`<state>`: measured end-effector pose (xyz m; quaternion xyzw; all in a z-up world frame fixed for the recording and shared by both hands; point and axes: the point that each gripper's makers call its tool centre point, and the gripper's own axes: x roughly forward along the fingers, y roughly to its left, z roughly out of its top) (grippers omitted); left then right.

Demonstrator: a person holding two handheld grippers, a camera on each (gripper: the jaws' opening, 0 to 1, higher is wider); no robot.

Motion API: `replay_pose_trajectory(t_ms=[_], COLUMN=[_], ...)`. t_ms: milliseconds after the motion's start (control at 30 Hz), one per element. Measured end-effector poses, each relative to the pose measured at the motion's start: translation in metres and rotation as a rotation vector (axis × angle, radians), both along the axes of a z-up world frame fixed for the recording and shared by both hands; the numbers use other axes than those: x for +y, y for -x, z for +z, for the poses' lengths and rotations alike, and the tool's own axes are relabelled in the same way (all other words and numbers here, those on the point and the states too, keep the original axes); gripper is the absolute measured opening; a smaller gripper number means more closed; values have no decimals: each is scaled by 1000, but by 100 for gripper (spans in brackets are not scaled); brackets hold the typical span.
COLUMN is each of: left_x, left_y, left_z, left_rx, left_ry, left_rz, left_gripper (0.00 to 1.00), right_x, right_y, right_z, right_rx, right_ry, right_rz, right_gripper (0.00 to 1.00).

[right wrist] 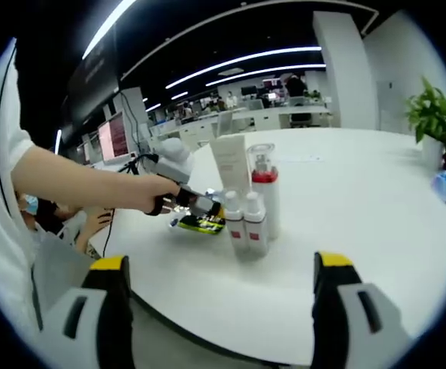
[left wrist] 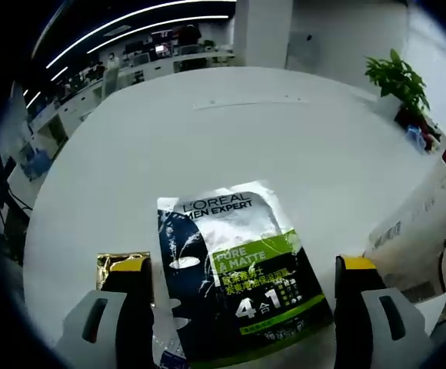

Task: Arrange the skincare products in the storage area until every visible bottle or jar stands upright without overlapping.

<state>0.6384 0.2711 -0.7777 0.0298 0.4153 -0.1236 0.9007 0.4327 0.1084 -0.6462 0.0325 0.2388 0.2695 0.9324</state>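
Observation:
A dark L'Oreal Men Expert sachet with a green band lies flat on the white table, between the jaws of my left gripper, which stands open around it. A gold packet peeks out beside the left jaw. In the right gripper view, a white tube, a pump bottle with a red band and two small white bottles stand upright in a tight cluster. My right gripper is open, short of them, holding nothing. The left gripper hovers over the sachet.
A person's bare arm reaches in from the left, holding the left gripper. A potted plant stands at the table's far right. A white carton lies at the right edge. Office desks and monitors lie beyond the table.

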Motion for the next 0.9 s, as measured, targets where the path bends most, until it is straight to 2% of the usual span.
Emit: replay_pose_trajectory(t_ms=[167,433,500,633,733,800,900], left_x=[3,3,3,7,10,12,15], left_y=[-2,-2,-1,-1,0,1,1], left_z=[-5,-1,1,5,6,8,8], left_rx=[-3,-19,-22,-30,-25,-26,-24], left_ry=[-38,-32,-31,-29,-31,-31,-30], left_rz=[32,48,48,54,48,50,54], left_gripper=[97,97,94,77,74,68,67], right_x=[-1,-2,-2,-2,-2,-2,-2], right_y=[0,-1,-1,-1,-1,-1,-1], right_z=[-1,-1,-1,-1,-1,-1,-1], right_rx=[4,5,5,4,3,3,3], right_ry=[3,5,6,8,8,9,9], right_rz=[-4,-11,-12,-14,-14,-14,-15], right_gripper=[99,99,99,99,99,99,99])
